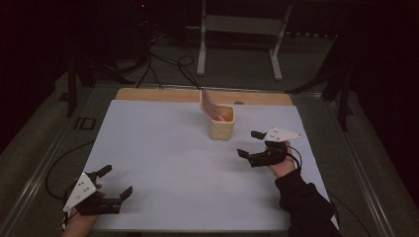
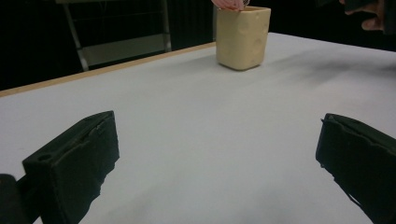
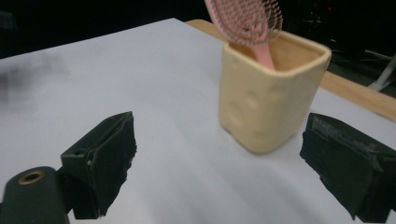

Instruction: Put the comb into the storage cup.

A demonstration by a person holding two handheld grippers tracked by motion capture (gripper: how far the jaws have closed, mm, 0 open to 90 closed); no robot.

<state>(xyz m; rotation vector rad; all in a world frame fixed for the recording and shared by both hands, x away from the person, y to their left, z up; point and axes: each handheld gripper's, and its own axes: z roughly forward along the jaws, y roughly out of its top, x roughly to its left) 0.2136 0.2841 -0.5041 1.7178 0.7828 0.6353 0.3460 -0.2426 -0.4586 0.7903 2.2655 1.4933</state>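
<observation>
We note 1 pink hairbrush [image 1: 208, 104] standing handle-down in the cream cup [image 1: 221, 128] at the table's [image 1: 158, 163] 12 o'clock, head tilted toward 11. Left gripper [image 1: 117, 181] and right gripper [image 1: 250, 143] both gape, empty.

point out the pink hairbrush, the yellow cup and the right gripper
pink hairbrush [image 3: 250, 21], right gripper view, on its bristled head
yellow cup [image 3: 266, 109], right gripper view, on its front wall
right gripper [image 1: 250, 143], high view, midway between its open jaws
</observation>
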